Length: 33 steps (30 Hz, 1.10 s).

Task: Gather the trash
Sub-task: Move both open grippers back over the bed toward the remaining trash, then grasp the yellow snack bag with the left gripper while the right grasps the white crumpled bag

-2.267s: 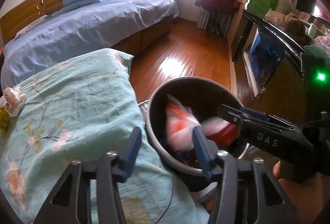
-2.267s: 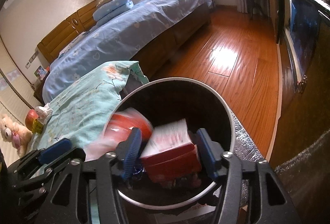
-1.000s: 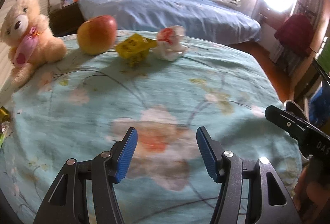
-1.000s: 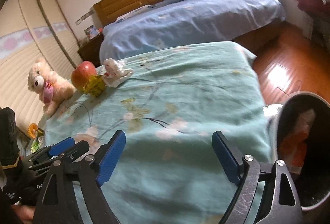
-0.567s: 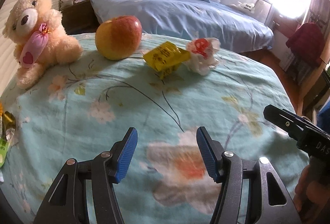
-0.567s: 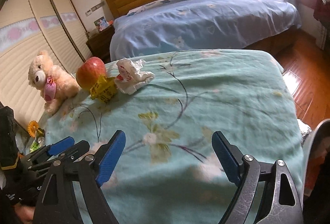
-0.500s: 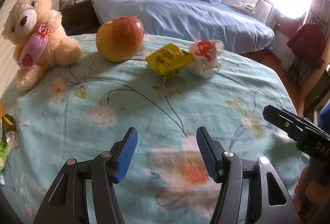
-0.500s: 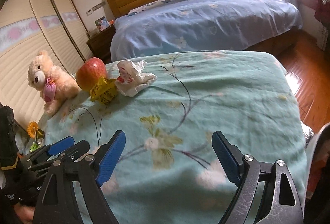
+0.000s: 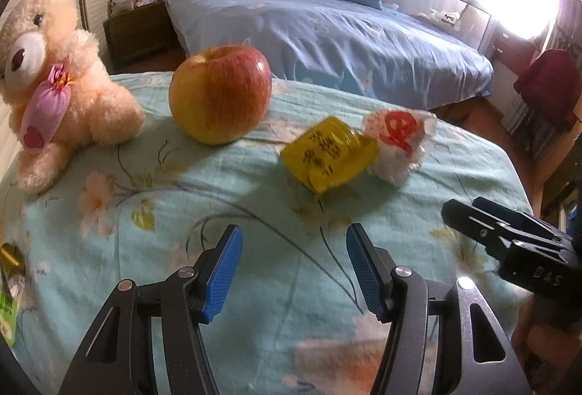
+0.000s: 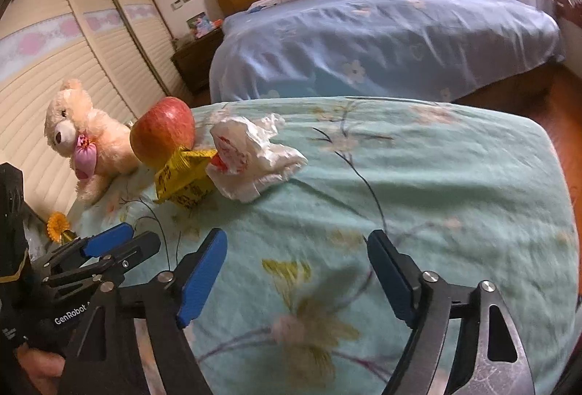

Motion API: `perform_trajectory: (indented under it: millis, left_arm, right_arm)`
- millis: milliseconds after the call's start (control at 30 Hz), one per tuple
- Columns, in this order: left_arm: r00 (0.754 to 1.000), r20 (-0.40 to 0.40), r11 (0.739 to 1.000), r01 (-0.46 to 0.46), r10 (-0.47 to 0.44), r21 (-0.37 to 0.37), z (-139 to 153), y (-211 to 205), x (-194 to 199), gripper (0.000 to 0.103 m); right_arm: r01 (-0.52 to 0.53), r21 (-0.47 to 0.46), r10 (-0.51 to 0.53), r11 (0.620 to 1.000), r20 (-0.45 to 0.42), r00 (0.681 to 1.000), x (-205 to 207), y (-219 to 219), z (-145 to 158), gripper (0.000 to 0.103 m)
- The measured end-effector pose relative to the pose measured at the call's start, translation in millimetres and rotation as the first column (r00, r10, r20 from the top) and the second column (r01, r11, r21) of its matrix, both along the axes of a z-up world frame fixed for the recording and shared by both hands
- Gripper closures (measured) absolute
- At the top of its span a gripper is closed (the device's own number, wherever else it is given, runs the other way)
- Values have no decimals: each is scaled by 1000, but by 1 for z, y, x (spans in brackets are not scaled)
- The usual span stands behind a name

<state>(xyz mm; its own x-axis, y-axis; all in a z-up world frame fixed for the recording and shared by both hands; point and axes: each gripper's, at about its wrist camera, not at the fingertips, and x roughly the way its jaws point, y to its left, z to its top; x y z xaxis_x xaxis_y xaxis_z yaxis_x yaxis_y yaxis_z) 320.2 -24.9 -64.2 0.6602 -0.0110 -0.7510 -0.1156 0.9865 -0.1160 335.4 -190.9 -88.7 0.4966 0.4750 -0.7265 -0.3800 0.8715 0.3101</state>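
Note:
A crumpled yellow wrapper [image 9: 329,155] [image 10: 185,178] lies on the teal flowered bedspread [image 9: 218,198], touching a white crumpled bag with a red print [image 9: 400,144] [image 10: 254,156] on its right. My left gripper [image 9: 293,249] hovers open a short way in front of the wrapper, nothing between its blue pads. My right gripper [image 10: 296,255] is open with its jaws closing a little, empty, and the white bag lies ahead and to its left. Each gripper shows at the edge of the other's view.
A red and yellow apple [image 9: 220,93] [image 10: 162,131] sits just behind the wrapper. A cream teddy bear [image 9: 51,78] [image 10: 82,136] leans at the left. Green and gold packaging [image 9: 7,289] lies at the left edge. A blue bed [image 10: 382,42] stands beyond.
Both grippers moved forward over the bedspread toward the wrapper and bag, which now look nearer and larger. The right gripper's jaws have narrowed slightly. The bin has dropped out of view.

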Motion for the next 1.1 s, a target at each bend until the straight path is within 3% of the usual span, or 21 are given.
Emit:
perform_trajectory:
  millis: [567,600,633,700,733,800,900,1100]
  left_arm:
    - [998,-15,998,65,-64,3,-17,3,48,47]
    - [998,-14,998,66,-66,-1,-18,3,48,52]
    - [997,-18,997,73,-74,-13,-20,4,51,63]
    - [996,-29,996,85,-86,-30,-23,3,55,82]
    - [995,-33,995,91,-92,-34,-24,3,57,88]
    - [994,-31,994,101,-102,-31,-25,1,59,96]
    - [994,-17,994,110,-111,-20,-24,-2,57,101]
    - [995,7,995,99,-99,-15,-20,-2,45,103]
  right_arm:
    - [-108,-12,108,994,-8,994,42,31,-7,44]
    - [-115,-10,115,993,-10,993,44,33,-7,46]
    - [-121,-11,121,993,-12,993,45,34,-8,51]
    - [-128,-10,128,992,-16,992,48,36,-9,65]
    - [-132,-10,132,991,-22,991,49,37,-10,76]
    - [-129,-10,129,992,-25,991,51,37,-11,86]
    - [-126,2,126,992,-40,991,53,35,-13,102]
    - [-117,14,117,993,-45,992,47,30,-13,103]
